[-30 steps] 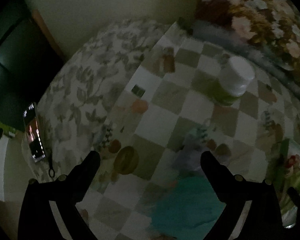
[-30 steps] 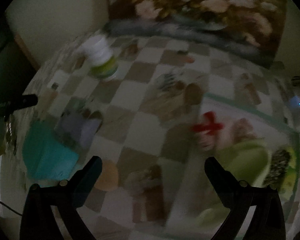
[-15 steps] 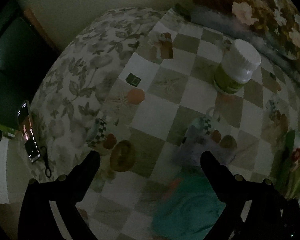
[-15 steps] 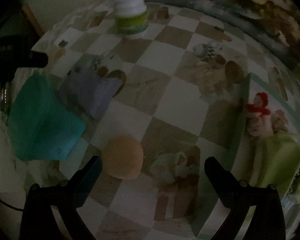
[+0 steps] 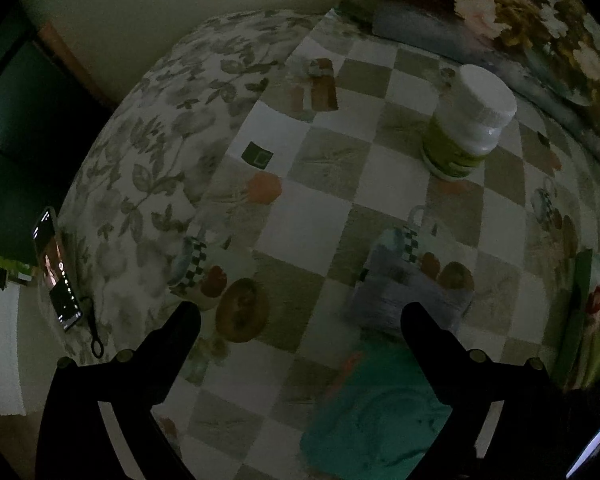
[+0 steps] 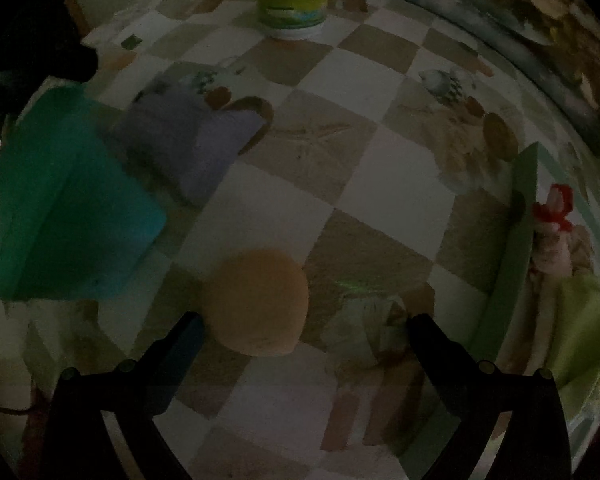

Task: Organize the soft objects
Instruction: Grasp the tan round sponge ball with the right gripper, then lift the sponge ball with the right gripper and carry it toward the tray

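The scene is dim. A round peach soft ball (image 6: 256,300) lies on the checked tablecloth (image 6: 348,184), just ahead of my open, empty right gripper (image 6: 300,326) and nearer its left finger. A teal folded cloth (image 6: 68,208) and a lavender folded cloth (image 6: 188,144) lie to its left. Both show in the left wrist view, the teal cloth (image 5: 380,412) and the lavender cloth (image 5: 404,292). My left gripper (image 5: 298,312) is open and empty above the table, its right finger over the lavender cloth's edge.
A green tray (image 6: 516,248) at the right holds a small toy with a red bow (image 6: 552,216) and a lime cloth (image 6: 584,332). A white-lidded green jar (image 5: 468,124) stands at the back. A phone (image 5: 56,272) lies on the floral cover at the left.
My right gripper has swung down and left, bringing the peach ball close between its fingers. My left gripper has moved slightly forward over the table.
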